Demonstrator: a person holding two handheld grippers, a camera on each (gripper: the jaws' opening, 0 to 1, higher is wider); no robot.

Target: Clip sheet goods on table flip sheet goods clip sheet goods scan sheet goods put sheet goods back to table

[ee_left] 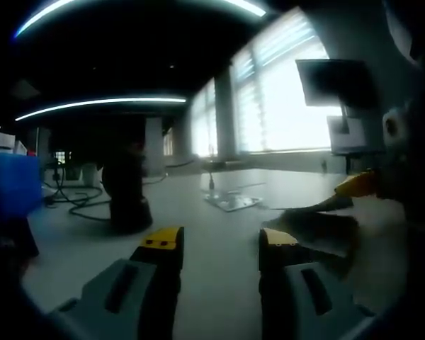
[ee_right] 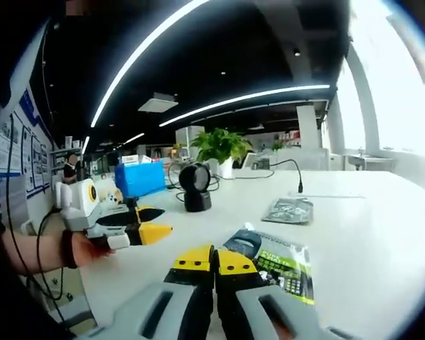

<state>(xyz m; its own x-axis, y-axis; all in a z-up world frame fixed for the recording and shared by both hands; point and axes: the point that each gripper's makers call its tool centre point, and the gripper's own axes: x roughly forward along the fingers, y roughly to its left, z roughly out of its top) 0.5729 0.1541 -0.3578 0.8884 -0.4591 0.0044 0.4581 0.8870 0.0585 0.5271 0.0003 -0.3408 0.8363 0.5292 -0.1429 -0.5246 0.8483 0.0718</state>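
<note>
The right hand-held gripper (ee_right: pixel 214 258) pinches a sheet packet (ee_right: pixel 280 265) on the tabletop (ee_right: pixel 368 234), jaws closed; the left hand-held gripper (ee_left: pixel 219 244) gapes empty, its view dim.

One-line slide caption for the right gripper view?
Right gripper shut on a green-labelled sheet packet on the white table; left gripper open beside it, scanner behind.

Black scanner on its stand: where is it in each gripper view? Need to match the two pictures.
Left gripper view: the black scanner stands left of centre, on the table, beyond the left gripper with its jaws apart.
Right gripper view: the black scanner stands left of centre, far behind the right gripper.
Shared landmark: the blue box, left of the scanner in both.
</note>
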